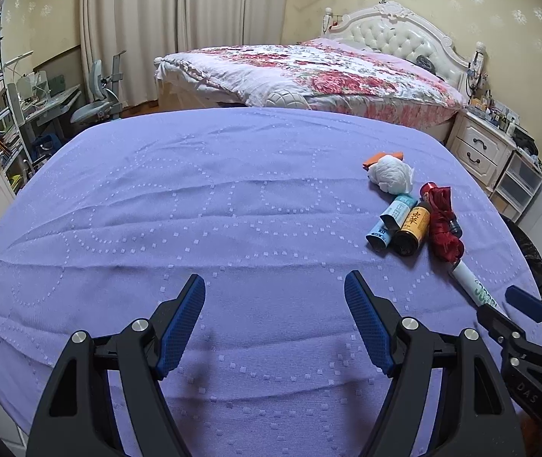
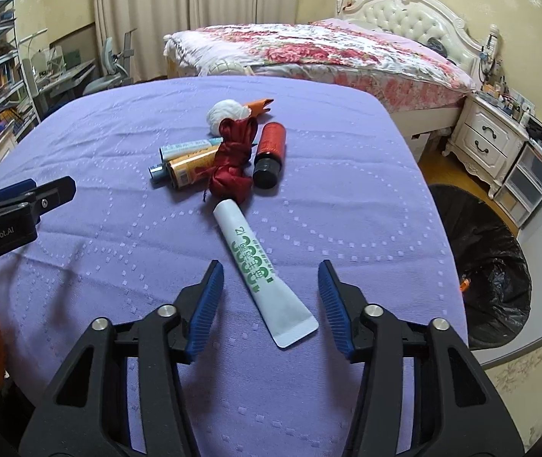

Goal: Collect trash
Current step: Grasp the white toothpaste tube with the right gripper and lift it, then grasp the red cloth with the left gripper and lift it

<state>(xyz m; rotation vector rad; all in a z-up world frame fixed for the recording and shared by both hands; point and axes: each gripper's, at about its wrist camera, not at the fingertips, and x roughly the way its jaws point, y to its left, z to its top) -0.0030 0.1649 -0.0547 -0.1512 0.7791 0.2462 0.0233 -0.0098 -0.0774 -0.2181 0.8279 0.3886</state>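
**Trash cluster on the lilac tablecloth, tube between the right gripper's pads**

The table (image 2: 347, 175) is the largest surface, covered in a lilac woven cloth with raised dotted rings and soft creases. Off its right edge stands a round bin (image 2: 499, 266) lined with crinkled, glossy black plastic.

The left gripper (image 1: 274, 323), black with ribbed blue pads, hangs over bare cloth with its jaws spread wide and nothing between them. The right gripper (image 2: 271, 304) is of the same build; its jaws stand moderately apart on either side of the tube's flat end, the pads not touching it.

The white squeeze tube (image 2: 261, 270) is smooth plastic with green print. It lies flat near the table's front edge, its long axis running diagonally: the crimped, flared end points toward the right gripper, the narrow end toward the pile, where it meets a bundle of shiny dark red cord (image 2: 233, 160), knotted and looped.

Right of the cord lies a red cylinder with a black cap (image 2: 269, 152). To its left lie two small cylinders side by side, one gold-labelled (image 2: 191, 167), one pale blue (image 2: 183, 148). Behind them sits a crumpled white paper ball (image 2: 223, 114), touching an orange scrap (image 2: 259, 106) with a jagged edge.
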